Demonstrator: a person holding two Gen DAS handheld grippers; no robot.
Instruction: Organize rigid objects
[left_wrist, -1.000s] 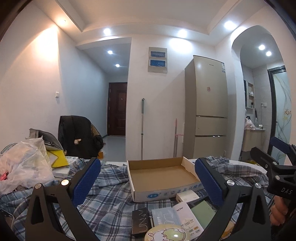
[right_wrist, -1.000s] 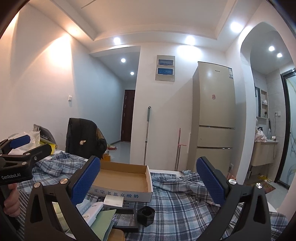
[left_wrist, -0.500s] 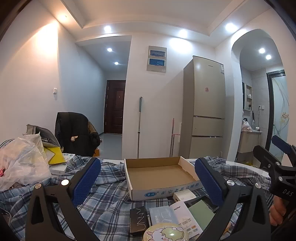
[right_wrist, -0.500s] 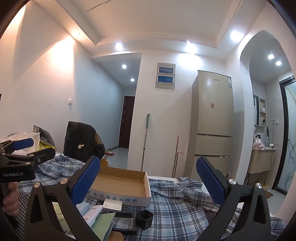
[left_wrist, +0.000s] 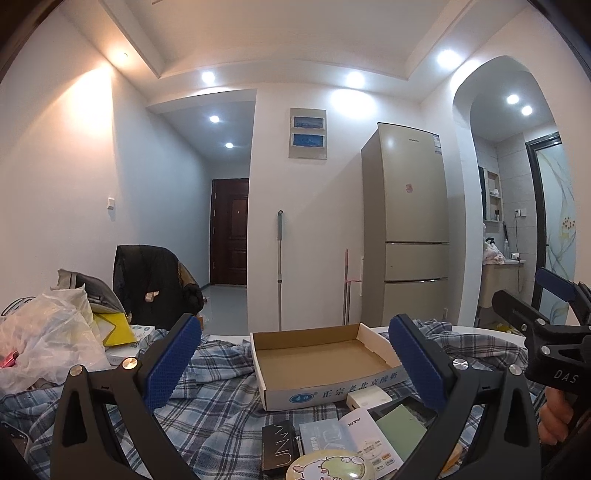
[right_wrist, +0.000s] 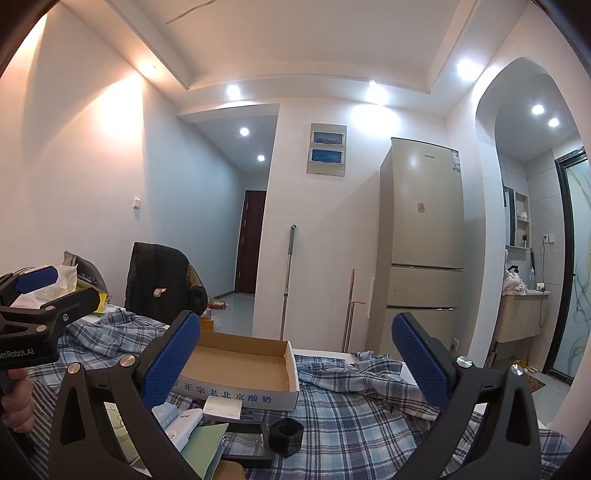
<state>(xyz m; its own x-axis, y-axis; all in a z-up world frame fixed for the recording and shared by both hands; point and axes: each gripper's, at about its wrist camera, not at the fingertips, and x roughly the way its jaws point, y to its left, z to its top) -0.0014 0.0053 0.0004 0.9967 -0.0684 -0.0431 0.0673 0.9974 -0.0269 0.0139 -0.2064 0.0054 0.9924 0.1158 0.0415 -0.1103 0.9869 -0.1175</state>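
Left wrist view: both hand-held grippers (left_wrist: 291, 365) (right_wrist: 295, 363) gape; cardboard tray (left_wrist: 321, 360) lies flat, lengthwise left-right.

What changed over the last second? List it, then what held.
Both wrist cameras tilted upward, so the cardboard tray and the small items in front of it sit lower in both views. Nothing was grasped or released: left gripper and right gripper stay open and empty. The tray and items on the plaid cloth have not moved.
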